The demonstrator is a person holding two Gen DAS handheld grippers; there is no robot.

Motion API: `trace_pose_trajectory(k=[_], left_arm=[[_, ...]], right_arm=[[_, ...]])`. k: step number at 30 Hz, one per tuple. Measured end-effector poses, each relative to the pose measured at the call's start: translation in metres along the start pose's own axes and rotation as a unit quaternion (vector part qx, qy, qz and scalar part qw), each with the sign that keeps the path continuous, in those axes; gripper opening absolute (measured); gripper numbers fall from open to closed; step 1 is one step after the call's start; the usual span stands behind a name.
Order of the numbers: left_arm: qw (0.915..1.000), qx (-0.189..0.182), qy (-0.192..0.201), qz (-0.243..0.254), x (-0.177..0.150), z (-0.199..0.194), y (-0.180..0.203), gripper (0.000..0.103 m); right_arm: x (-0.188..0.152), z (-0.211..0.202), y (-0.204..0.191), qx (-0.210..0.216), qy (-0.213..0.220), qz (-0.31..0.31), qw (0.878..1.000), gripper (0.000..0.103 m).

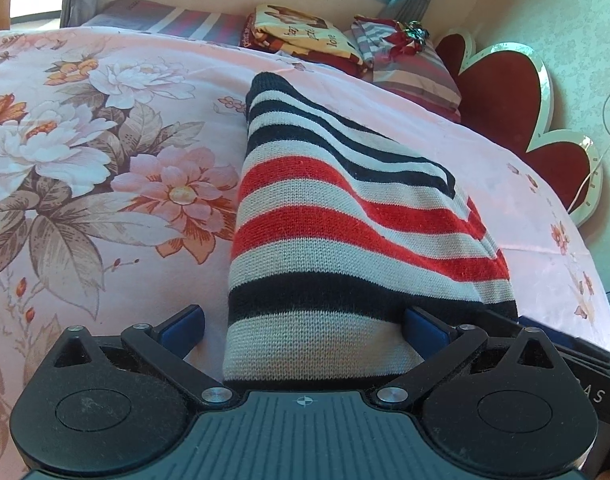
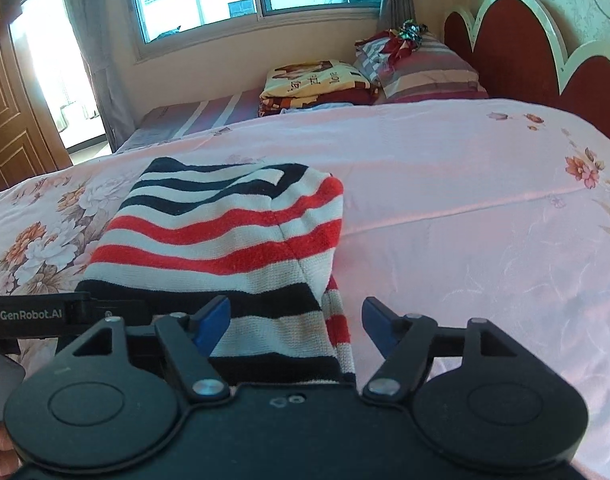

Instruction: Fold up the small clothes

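Both claws gape wide, gripping nothing: my left claw (image 1: 303, 326) and right claw (image 2: 295, 320) straddle the near hem of the striped sweater (image 1: 345, 220), folded on the bed (image 1: 105, 140) below the headboard (image 1: 505, 92). Soft, light knit; I'd pinch its hem corners.

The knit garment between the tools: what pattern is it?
Horizontal stripes of black, white and red on the knit garment, clearest in the left wrist view.
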State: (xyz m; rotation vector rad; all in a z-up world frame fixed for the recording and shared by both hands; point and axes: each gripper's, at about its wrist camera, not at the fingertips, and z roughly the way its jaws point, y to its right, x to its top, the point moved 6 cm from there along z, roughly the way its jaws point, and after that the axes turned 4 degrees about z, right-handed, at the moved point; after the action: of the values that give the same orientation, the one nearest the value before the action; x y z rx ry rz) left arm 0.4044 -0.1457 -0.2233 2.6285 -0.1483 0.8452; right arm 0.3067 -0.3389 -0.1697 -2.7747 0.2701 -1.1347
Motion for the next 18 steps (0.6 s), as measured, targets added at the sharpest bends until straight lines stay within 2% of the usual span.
trace_pose_trajectory(k=[3, 8, 10, 13, 16, 18], left_arm=[[0.9999, -0.009, -0.006, 0.003, 0.003, 0.005, 0.002, 0.103], [0.9998, -0.016, -0.008, 0.012, 0.007, 0.012, 0.008, 0.103], [0.9996, -0.021, -0.007, 0.018, 0.007, 0.013, 0.013, 0.103], [0.9996, -0.021, -0.004, 0.018, 0.007, 0.013, 0.015, 0.100], [0.9997, -0.026, 0.001, -0.001, 0.009, 0.003, 0.011, 0.086], [0.9995, -0.031, -0.003, -0.007, 0.010, 0.005, 0.008, 0.085]], right_arm=[[0.003, 0.009, 0.008, 0.034, -0.025, 0.029, 0.999, 0.078], [0.004, 0.028, 0.021, 0.110, -0.072, 0.098, 0.986, 0.077], [0.006, 0.033, 0.023, 0.126, -0.074, 0.106, 0.984, 0.076], [0.007, 0.033, 0.020, 0.139, -0.075, 0.118, 0.980, 0.063], [0.010, 0.022, 0.020, 0.145, -0.066, 0.120, 0.980, 0.043], [0.011, 0.024, 0.023, 0.143, -0.069, 0.122, 0.980, 0.042]])
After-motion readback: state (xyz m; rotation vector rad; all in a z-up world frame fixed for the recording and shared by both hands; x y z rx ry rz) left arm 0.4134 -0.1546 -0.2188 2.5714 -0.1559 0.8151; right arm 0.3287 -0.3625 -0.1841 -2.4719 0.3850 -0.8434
